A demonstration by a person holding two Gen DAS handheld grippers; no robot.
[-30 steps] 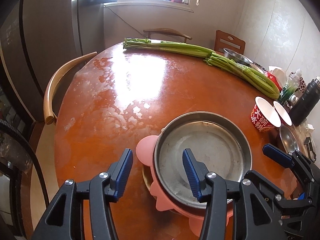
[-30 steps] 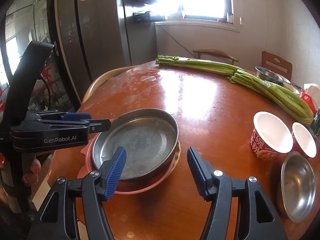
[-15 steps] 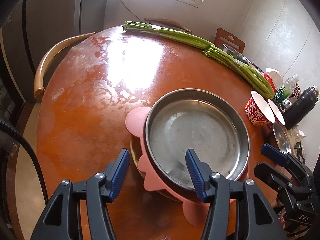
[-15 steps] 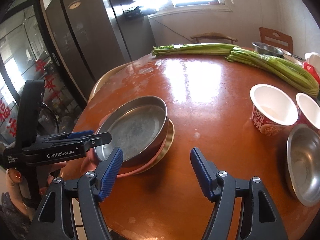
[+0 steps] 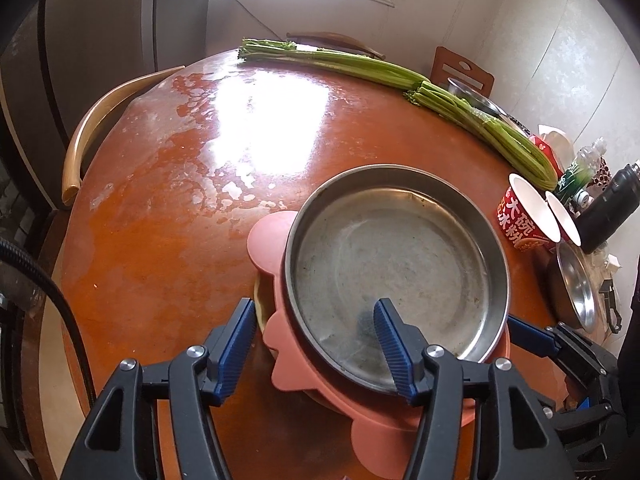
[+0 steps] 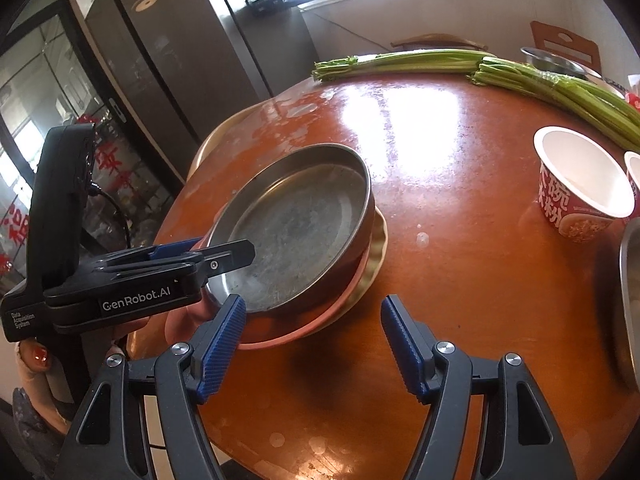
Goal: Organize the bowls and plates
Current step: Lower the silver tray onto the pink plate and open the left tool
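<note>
A shallow steel pan sits at the near edge of the round orange table, stacked on a pink plate with scalloped lobes, which in turn rests on a pale yellow plate. The pan holds nothing; its bottom is dull, scratched and smudged, its rim bright.

To the right, two red paper bowls with white insides stand empty, just beside a small steel bowl, also empty. Another steel bowl sits at the far right behind long celery stalks.

The left gripper has its jaws opening, astride the stack's near left rim: one blue pad hangs over the pan's floor, the other outside the pink plate, neither pressing. The right gripper stands apart over bare table just right of the stack, its left pad near the pink plate's edge, with nothing between the pads.

Only the right wrist view shows the yellow plate's wavy right edge, the person's hand on the left gripper's handle, and a tall dark refrigerator. Only the left wrist view shows the pink lobes, a curved wooden chair back at far left, and a black bottle at right.
</note>
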